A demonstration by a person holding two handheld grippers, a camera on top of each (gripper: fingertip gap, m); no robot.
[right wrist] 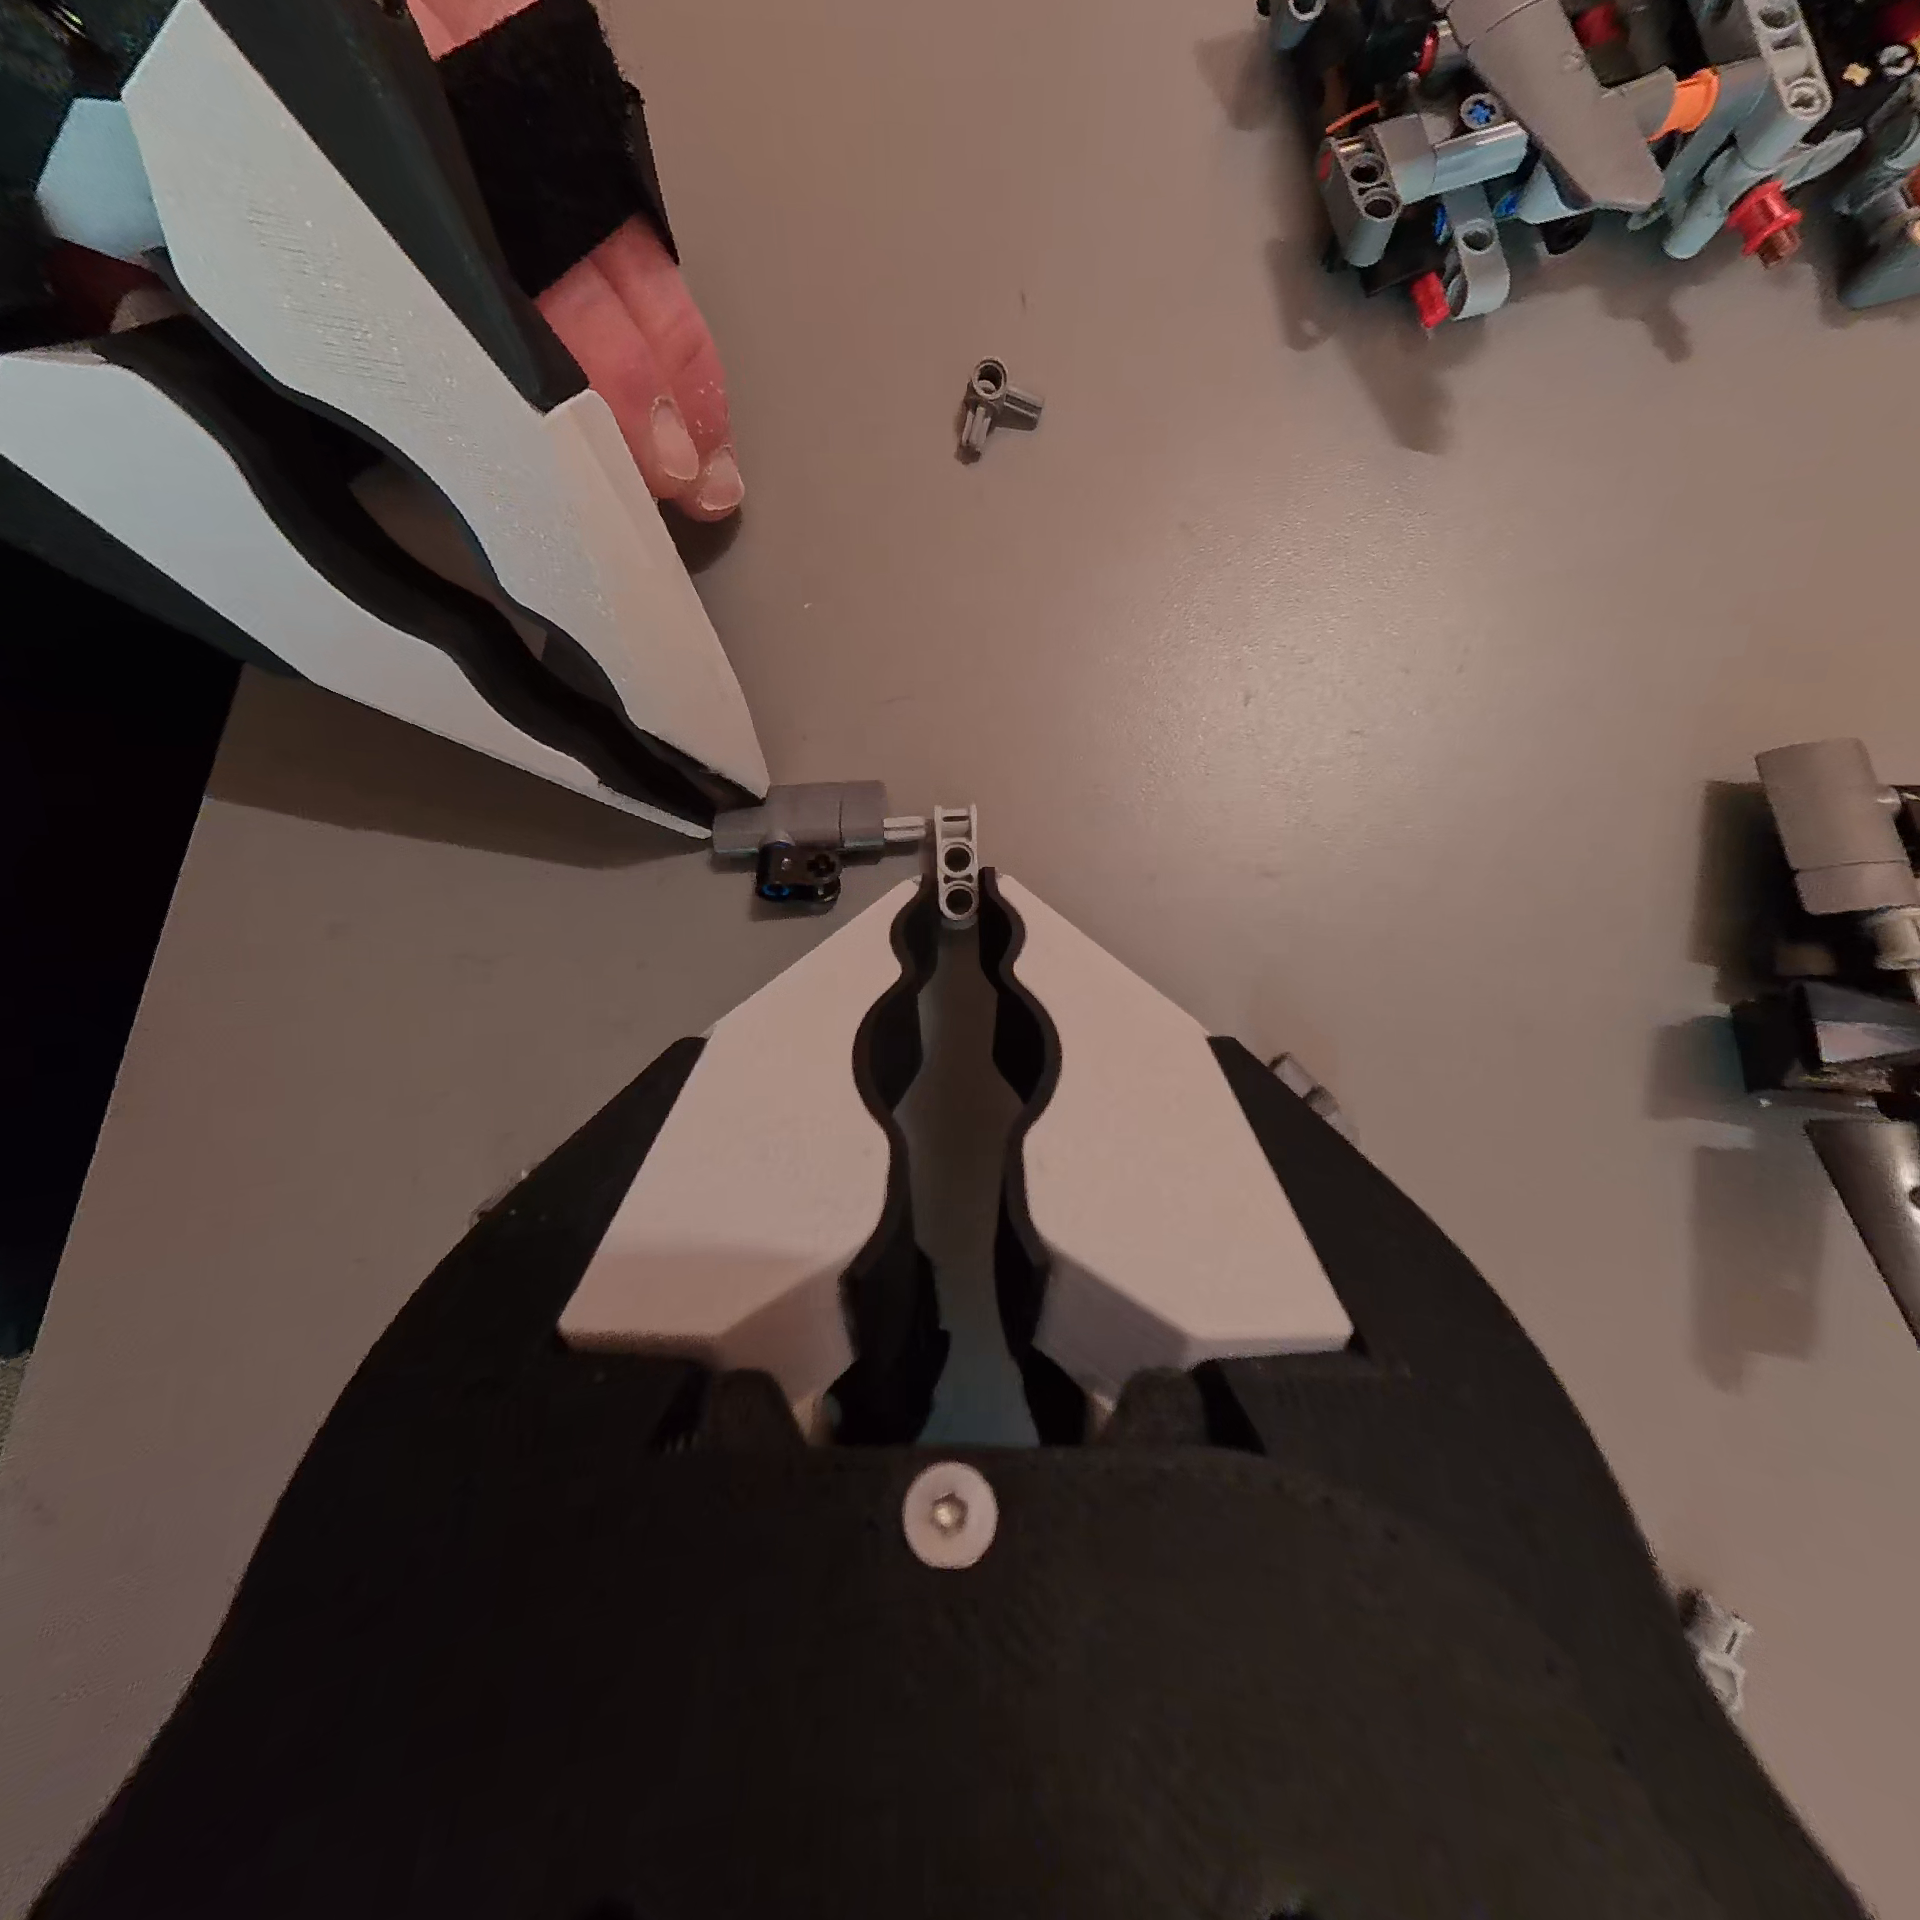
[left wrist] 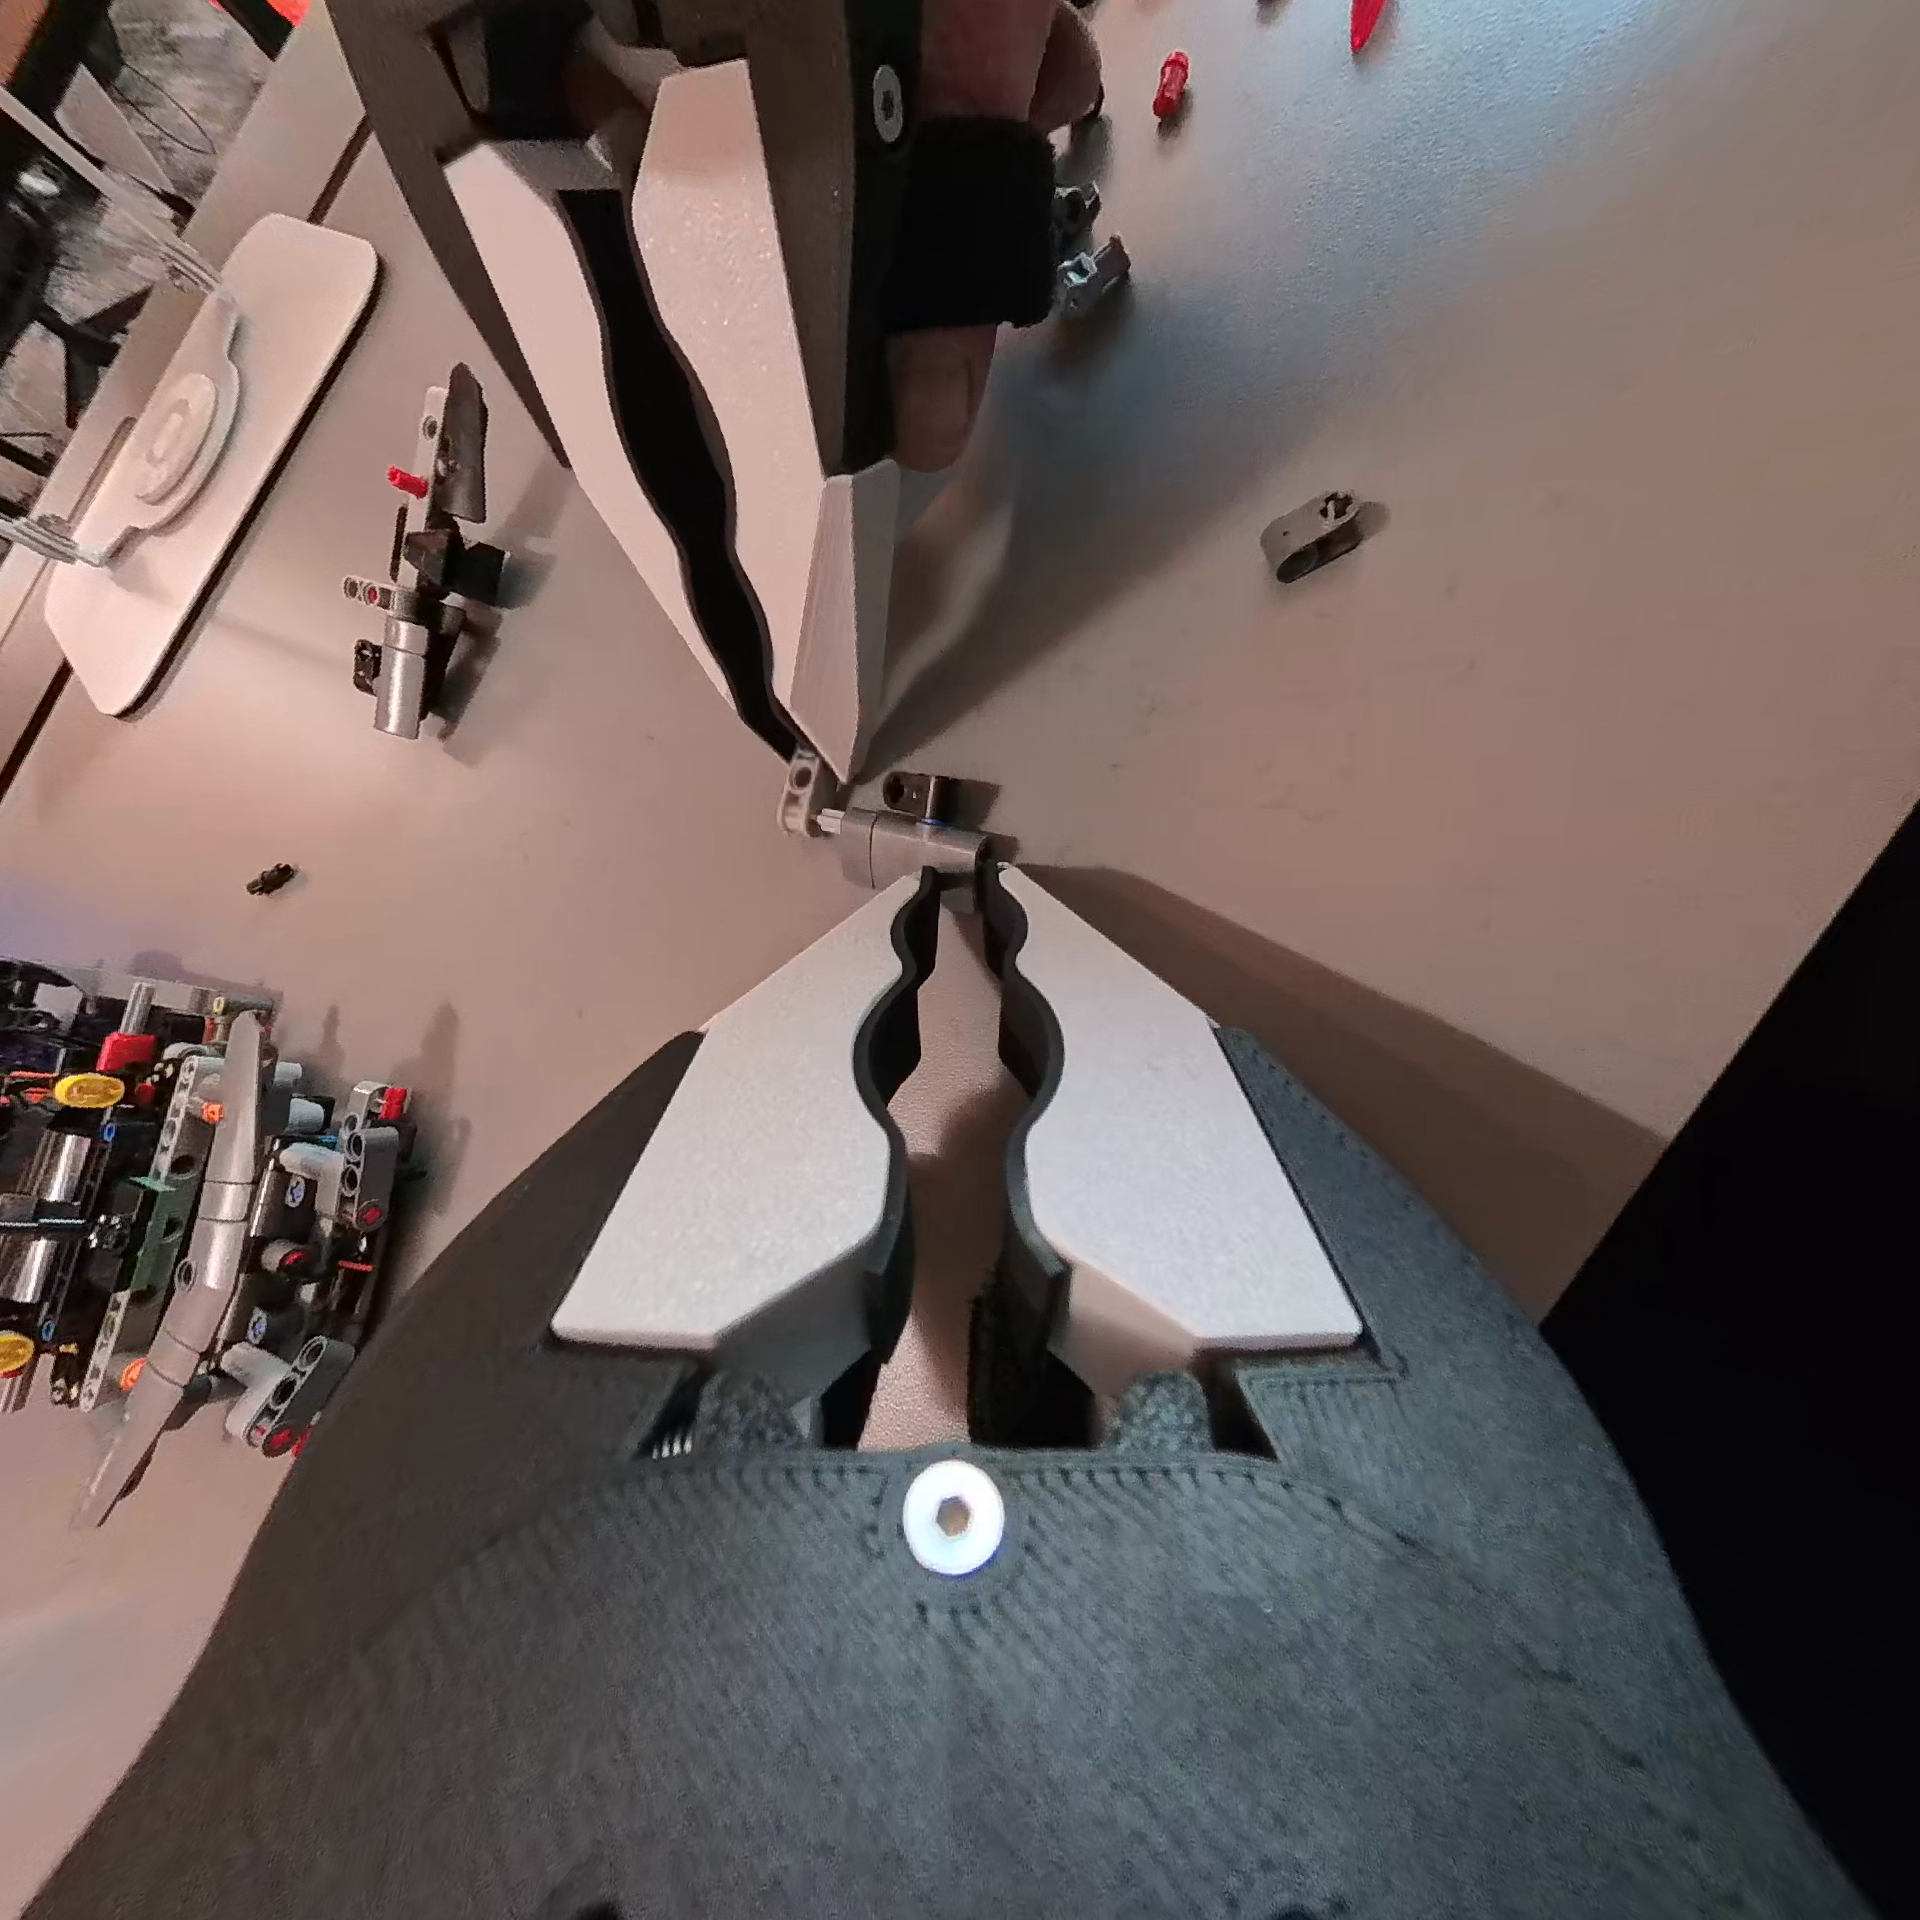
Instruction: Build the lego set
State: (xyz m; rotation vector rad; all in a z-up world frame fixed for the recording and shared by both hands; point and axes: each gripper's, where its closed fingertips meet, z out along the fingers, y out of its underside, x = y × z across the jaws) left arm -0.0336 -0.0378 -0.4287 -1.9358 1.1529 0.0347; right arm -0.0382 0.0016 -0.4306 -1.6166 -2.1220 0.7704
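A small grey connector assembly (right wrist: 805, 826), with a black pin piece under it and a short light axle stub pointing out of one end, is pinched at its far end by the left gripper (left wrist: 961, 873), whose fingertips are clamped on it just above the grey table (right wrist: 1299, 644). Facing that stub, nearly touching it, a light grey two-hole liftarm (right wrist: 956, 862) stands upright between the tips of the right gripper (right wrist: 958, 896), which is closed tight on its lower end. A loose dark grey angle connector (right wrist: 995, 403) lies a little beyond on the table. Farther off sits the large, partly built model (right wrist: 1579, 145) of grey beams with red and orange pins, and a smaller grey-and-black subassembly (right wrist: 1839, 935) lies at the right edge.
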